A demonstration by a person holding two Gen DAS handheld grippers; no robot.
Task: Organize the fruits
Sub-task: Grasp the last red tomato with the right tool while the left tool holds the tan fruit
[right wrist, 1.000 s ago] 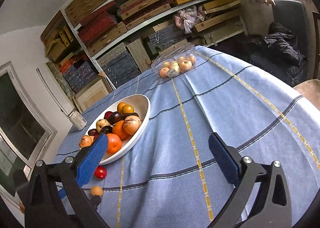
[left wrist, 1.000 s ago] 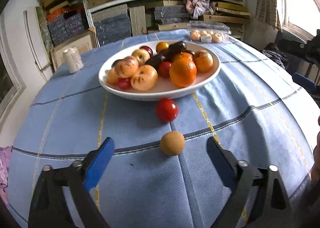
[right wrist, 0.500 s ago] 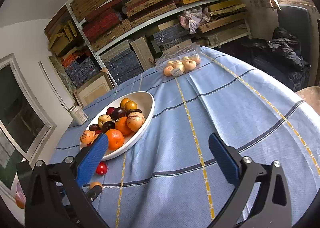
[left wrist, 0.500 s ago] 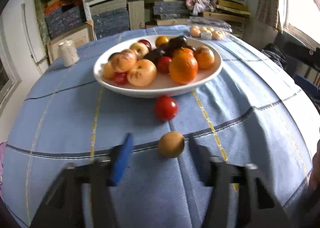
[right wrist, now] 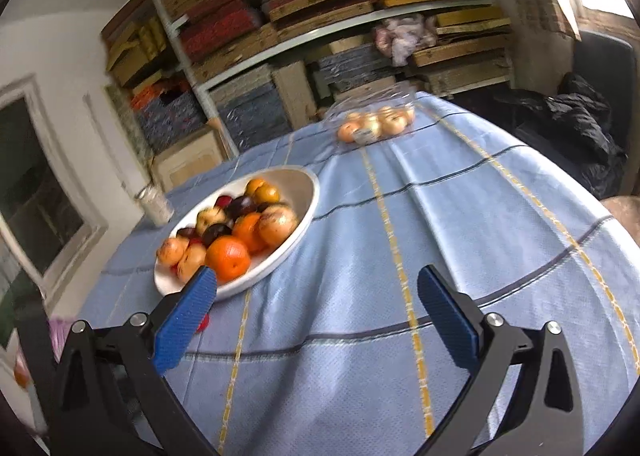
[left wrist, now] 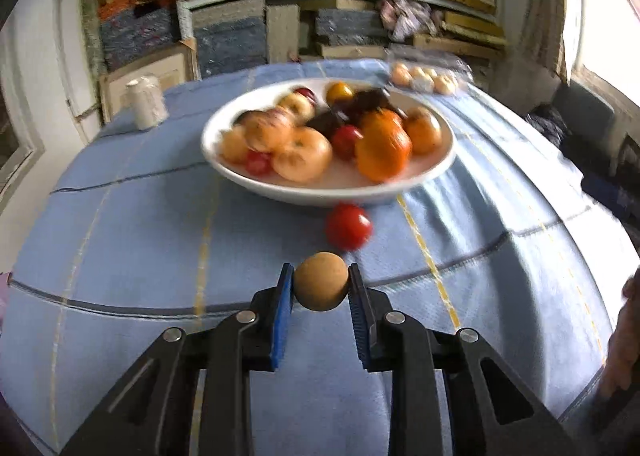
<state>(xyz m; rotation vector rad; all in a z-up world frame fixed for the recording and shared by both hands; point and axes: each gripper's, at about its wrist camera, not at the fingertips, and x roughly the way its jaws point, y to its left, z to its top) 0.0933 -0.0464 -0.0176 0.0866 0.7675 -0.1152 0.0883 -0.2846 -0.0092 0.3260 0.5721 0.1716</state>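
Left gripper [left wrist: 320,288] clamped on small tan round fruit [left wrist: 321,286], blue pads [left wrist: 285,308] pressing both sides at mid-height, so squeeze lands across widest part. Fruit sits just short of white bowl [left wrist: 224,168], on the near side, over blue checked tablecloth [left wrist: 120,236]; whether still touching cloth cannot be told. Gripper angled down toward bowl, likely set up for a short carry up and over the rim. Red tomato [left wrist: 347,226] loose on cloth between held fruit and bowl, nearly touching bowl's near wall, not yet collected. Bowl already heaped with oranges, apples, dark plums. Clear pack of pale fruit [left wrist: 424,78] beyond bowl at far table edge; white jar [left wrist: 146,102] off bowl's left side.

Right gripper [right wrist: 316,316] spread wide, nothing between pads, hovering over bare cloth on bowl's right side, probably idle while left works. Bowl [right wrist: 308,192] seen ahead-left past its left pad.

Versus a second ago: left jaws were wide apart with tan fruit sitting free on cloth between them; now closed onto it. Tomato and bowl contents unchanged relative to bowl. Right gripper same wide spread, view rolled slightly, bowl now bigger in frame. Background blurrier in left view.
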